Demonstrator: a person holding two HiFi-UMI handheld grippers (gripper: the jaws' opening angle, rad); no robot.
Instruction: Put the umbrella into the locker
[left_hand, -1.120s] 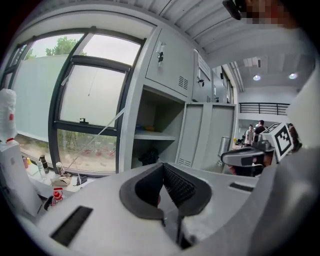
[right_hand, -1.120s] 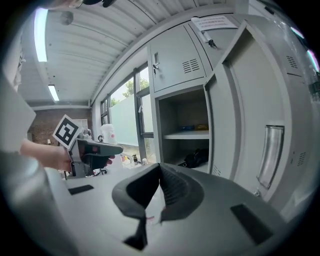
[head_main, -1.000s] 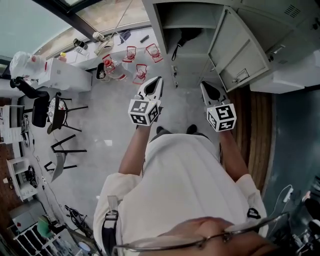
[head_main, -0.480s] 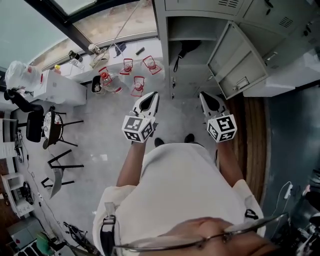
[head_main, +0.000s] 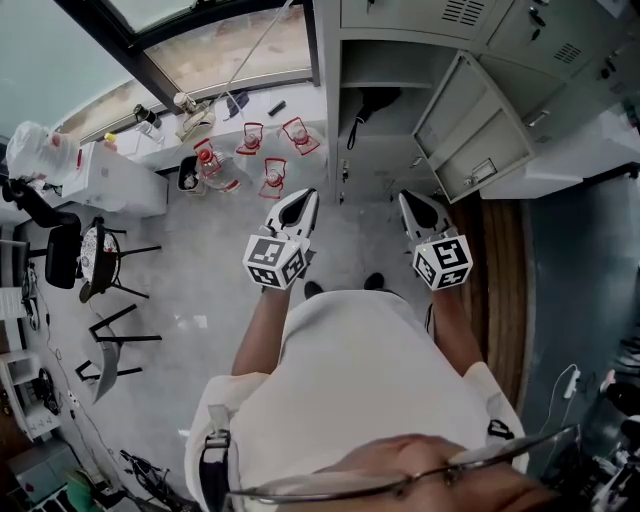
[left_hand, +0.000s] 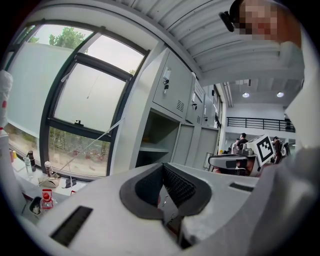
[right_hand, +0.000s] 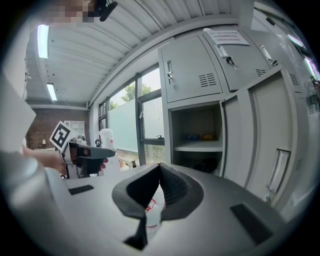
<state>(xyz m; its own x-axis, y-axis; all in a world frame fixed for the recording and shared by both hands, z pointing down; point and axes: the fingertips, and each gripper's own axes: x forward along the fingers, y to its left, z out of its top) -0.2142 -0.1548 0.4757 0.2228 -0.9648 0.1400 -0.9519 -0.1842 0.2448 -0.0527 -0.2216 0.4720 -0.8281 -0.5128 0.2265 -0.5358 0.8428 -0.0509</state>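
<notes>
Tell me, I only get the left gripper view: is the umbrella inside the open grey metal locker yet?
Observer: The right gripper view shows a dark bundled thing lying under the shelf of the open grey metal locker. It is probably the umbrella, but I can't confirm that.
Operator: Is the right gripper holding anything?
Observer: No. The right gripper is shut, with nothing between its jaws.
Operator: Are the grippers inside the locker?
Observer: No. The head view shows the left gripper and the right one both short of it, over the grey floor.
</notes>
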